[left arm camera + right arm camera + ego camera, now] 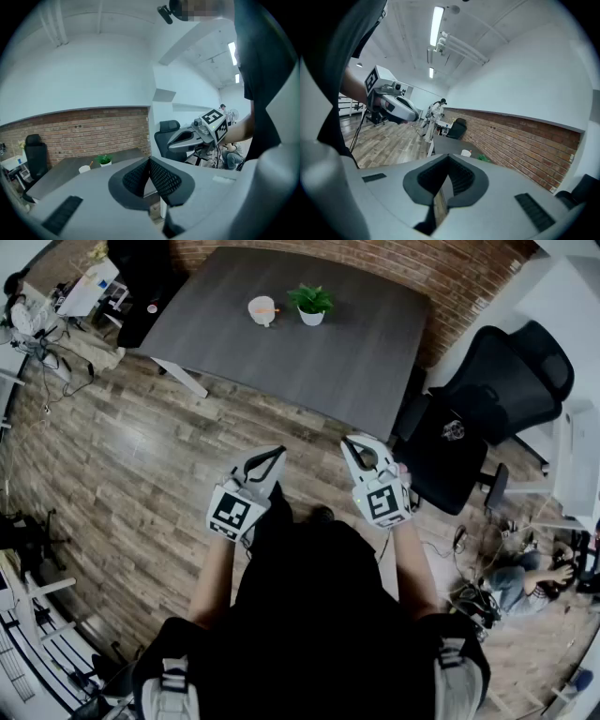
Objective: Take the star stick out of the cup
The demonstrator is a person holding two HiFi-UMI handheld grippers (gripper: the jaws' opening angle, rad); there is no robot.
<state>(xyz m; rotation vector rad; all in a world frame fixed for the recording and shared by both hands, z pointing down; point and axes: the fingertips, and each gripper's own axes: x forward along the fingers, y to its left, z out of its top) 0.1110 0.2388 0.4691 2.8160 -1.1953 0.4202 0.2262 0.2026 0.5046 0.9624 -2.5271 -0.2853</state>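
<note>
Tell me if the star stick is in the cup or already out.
In: an orange stick pokes over the rim of the cup on the table. Its star cannot be made out.

Star stick [272, 309] in cup [261, 310] too small to discern

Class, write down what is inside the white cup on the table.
An orange stick pokes out of the cup. Its lower part, and whatever else is inside, is hidden by the cup's wall.
</note>
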